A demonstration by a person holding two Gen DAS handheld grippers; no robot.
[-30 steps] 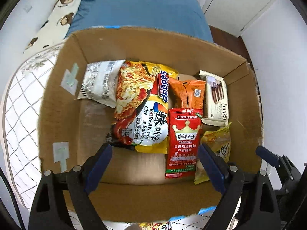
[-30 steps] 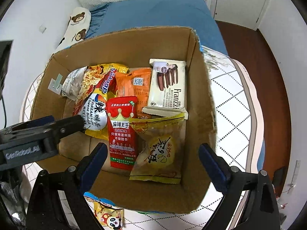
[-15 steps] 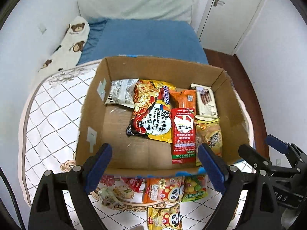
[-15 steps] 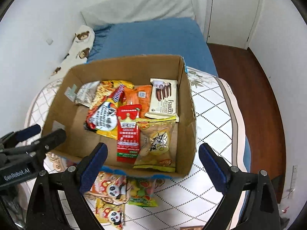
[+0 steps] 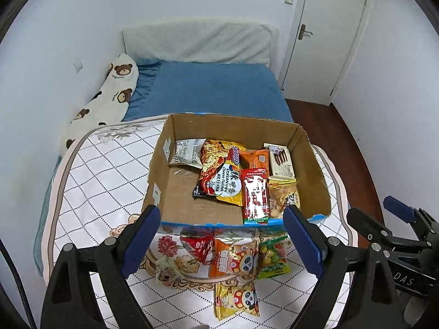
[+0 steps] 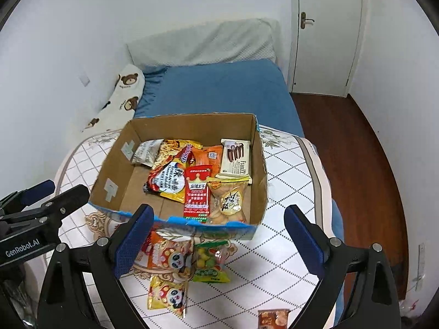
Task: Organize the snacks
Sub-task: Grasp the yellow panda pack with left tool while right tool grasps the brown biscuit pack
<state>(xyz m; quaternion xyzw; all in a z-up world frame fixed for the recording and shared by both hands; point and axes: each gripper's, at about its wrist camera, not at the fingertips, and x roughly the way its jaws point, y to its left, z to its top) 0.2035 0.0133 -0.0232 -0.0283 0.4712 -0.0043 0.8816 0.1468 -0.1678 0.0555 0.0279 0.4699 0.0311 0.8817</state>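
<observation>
An open cardboard box (image 5: pixel 315 172) (image 6: pixel 260 170) sits on a quilted mat and holds several snack packs, among them a yellow noodle pack (image 5: pixel 222 175) and a red pack (image 5: pixel 255 194). Loose packs lie on the mat in front of the box: an orange panda pack (image 5: pixel 233 259) (image 6: pixel 167 257), a green candy pack (image 5: pixel 273 257) (image 6: pixel 210 263), a yellow panda pack (image 5: pixel 237 298) (image 6: pixel 167 296) and a red pack (image 5: pixel 199 245). My left gripper (image 5: pixel 221 241) and my right gripper (image 6: pixel 219 242) are both open and empty, held above the loose packs.
The white quilted mat (image 5: pixel 104 181) lies on a bed with a blue sheet (image 5: pixel 211 90) and a bear-print pillow (image 5: pixel 109 93). Wooden floor (image 6: pixel 367 170) and a white door (image 6: pixel 323 33) are to the right. Another small pack (image 6: pixel 273 319) lies at the mat's near edge.
Both grippers have pulled back and up from over the box. The box looks smaller and the loose packs in front of it have come into view. Both stay open.
</observation>
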